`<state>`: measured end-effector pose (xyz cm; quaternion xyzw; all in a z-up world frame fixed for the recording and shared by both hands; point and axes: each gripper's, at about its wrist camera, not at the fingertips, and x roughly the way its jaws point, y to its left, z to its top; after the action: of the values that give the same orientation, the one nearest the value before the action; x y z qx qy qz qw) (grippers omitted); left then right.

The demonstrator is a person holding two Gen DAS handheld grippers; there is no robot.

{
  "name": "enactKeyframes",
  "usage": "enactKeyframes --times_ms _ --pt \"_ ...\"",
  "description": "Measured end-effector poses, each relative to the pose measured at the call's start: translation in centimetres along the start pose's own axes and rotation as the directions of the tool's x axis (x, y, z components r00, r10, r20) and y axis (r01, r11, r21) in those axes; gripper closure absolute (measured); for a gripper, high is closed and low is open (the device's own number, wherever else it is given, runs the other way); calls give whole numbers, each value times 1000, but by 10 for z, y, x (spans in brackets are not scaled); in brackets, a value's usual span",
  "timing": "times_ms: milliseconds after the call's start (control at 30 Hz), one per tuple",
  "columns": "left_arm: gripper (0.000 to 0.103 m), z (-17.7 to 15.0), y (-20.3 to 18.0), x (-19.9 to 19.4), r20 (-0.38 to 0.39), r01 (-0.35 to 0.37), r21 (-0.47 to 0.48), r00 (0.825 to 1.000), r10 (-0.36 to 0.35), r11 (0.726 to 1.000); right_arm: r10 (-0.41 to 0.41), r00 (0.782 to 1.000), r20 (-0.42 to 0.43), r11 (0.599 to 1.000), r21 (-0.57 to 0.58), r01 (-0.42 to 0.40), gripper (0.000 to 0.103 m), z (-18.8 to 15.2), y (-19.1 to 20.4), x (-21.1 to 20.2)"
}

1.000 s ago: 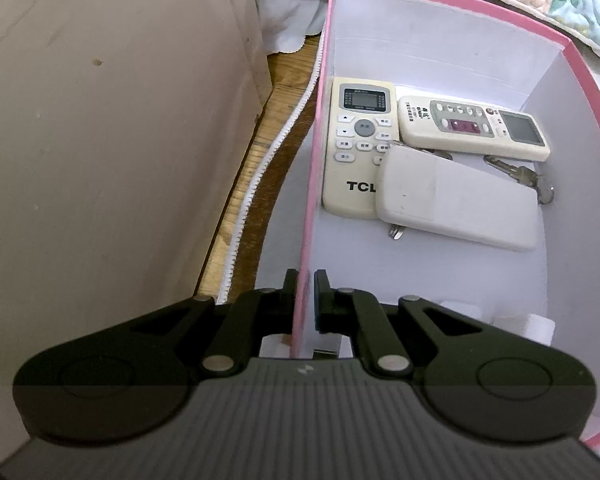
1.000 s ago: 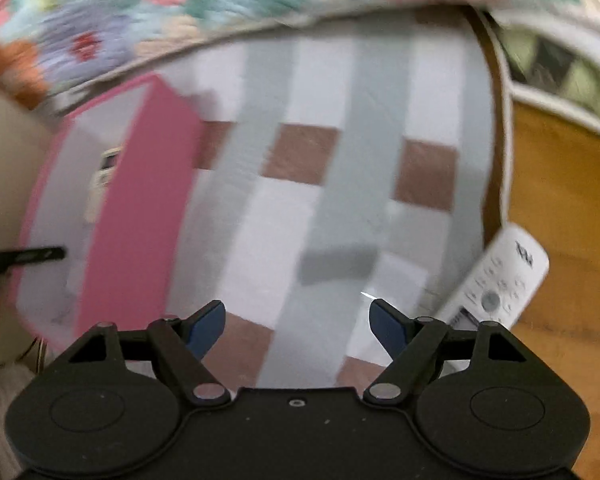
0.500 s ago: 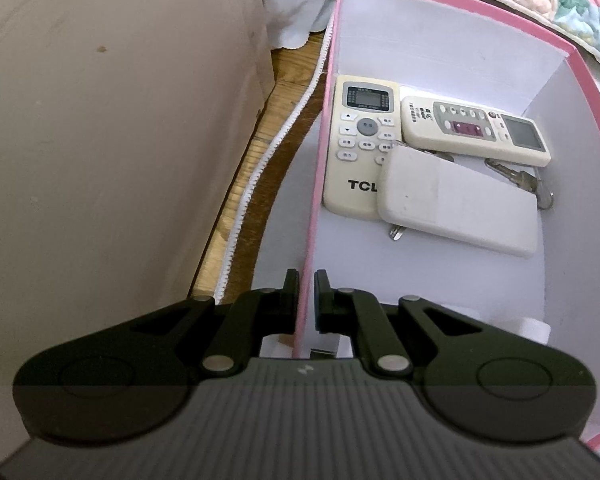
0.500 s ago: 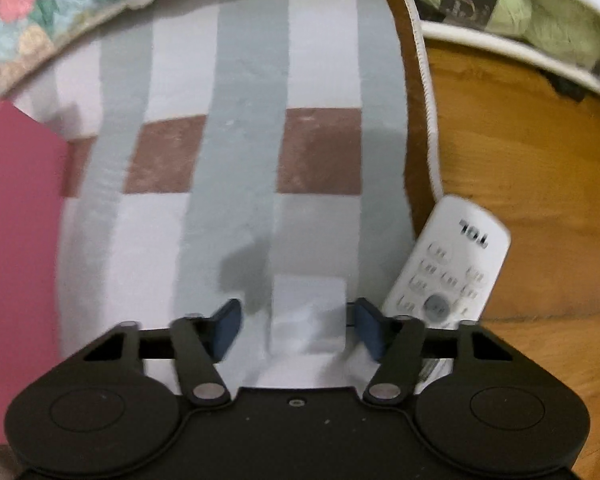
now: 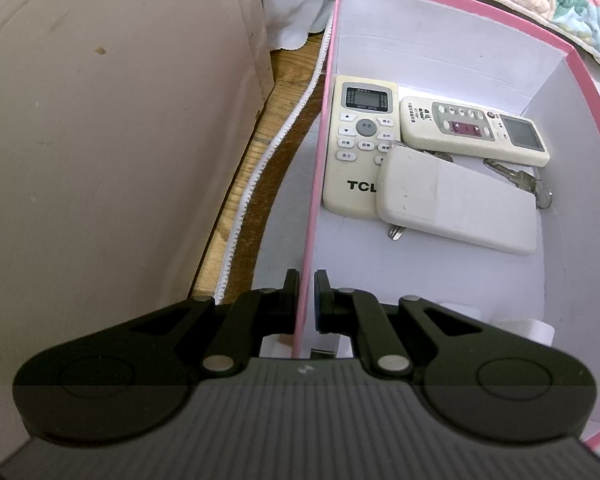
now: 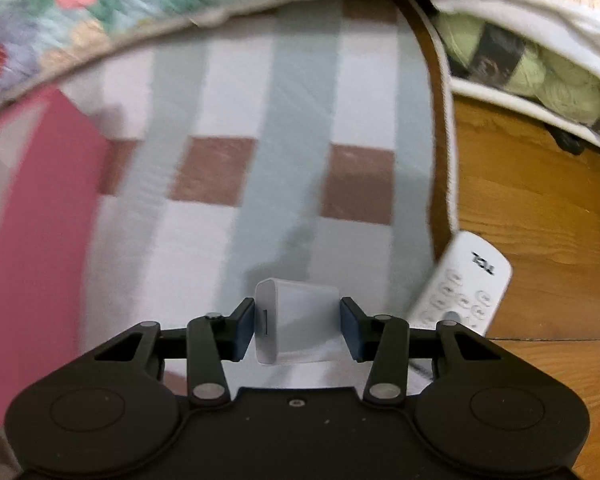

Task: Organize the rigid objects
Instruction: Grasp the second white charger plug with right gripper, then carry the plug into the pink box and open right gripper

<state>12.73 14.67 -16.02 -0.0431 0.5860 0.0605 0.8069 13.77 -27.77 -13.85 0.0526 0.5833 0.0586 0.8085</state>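
Between the blue pads of the right gripper (image 6: 298, 326), at six o'clock in the right wrist view: one small white charger block (image 6: 296, 326), a slot showing on its left face. The jaws have just been closing; both pads meet its sides, so it reads as gripped, resting on or just above the checked mat (image 6: 260, 120).

At four o'clock, just beside: white remote (image 6: 466, 292) marked "TCL", lying across the mat's edge onto the wooden floor (image 6: 540, 208). Not yet collected.

At nine o'clock: outer wall of the pink box (image 6: 40, 240). At two o'clock, far: green yarn skeins (image 6: 540, 76) in a white container. At twelve o'clock, far: floral quilt (image 6: 140, 0).

Left wrist view, at six o'clock: left gripper (image 5: 307, 292) clamped on the box's near-left wall, steadying it.

Inside the box, toward one o'clock:
- cream remote (image 5: 356, 148), marked "TCL", with display;
- blank white remote back (image 5: 460, 204), overlapping it;
- second remote (image 5: 476, 130), small print unreadable;
- keys (image 5: 520, 182), partly hidden beneath.

Judged progress: four items stowed; charger block in hand, floor remote outstanding.
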Motion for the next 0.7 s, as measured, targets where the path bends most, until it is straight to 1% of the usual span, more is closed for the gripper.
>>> enactKeyframes --times_ms 67,100,133,200,300,367,433,500,533,633,667,700 --pt "96 0 0 0 2 1 1 1000 -1 1000 64 998 11 998 -7 -64 52 1 13 -17" --pt "96 -1 1 0 2 0 0 1000 0 1000 125 992 10 992 -23 -124 52 1 22 -30" --pt "96 -1 1 1 -1 -1 -2 1000 1 1000 181 983 1 982 -45 -181 52 1 32 -41" --pt "96 -1 2 2 -10 3 -8 1000 -3 1000 259 966 -7 961 -104 -258 52 1 52 -63" --pt "96 0 5 0 -2 11 -13 1000 -11 1000 349 937 -15 922 -174 -346 52 7 86 -92" --pt "96 -1 6 -2 2 16 -12 1000 -16 1000 396 918 -31 895 -212 -394 52 11 109 -103" --pt "99 -2 6 -2 6 17 -8 1000 -17 1000 423 905 -49 868 -266 -420 52 12 136 -108" --pt "99 -2 5 -2 11 14 0 1000 -14 1000 447 890 -88 830 -330 -450 52 13 164 -104" --pt "99 -2 6 -3 10 15 -4 1000 -15 1000 446 889 -104 817 -357 -452 52 12 176 -100" --pt "99 -2 6 -4 10 16 -4 1000 -16 1000 403 903 -151 779 -461 -425 52 6 213 -78" --pt "99 -2 6 -5 10 18 -4 1000 -18 1000 401 901 -165 767 -477 -429 52 3 219 -71" --pt "99 -3 6 -5 8 19 -4 1000 -19 1000 406 894 -187 754 -485 -444 52 1 223 -65"
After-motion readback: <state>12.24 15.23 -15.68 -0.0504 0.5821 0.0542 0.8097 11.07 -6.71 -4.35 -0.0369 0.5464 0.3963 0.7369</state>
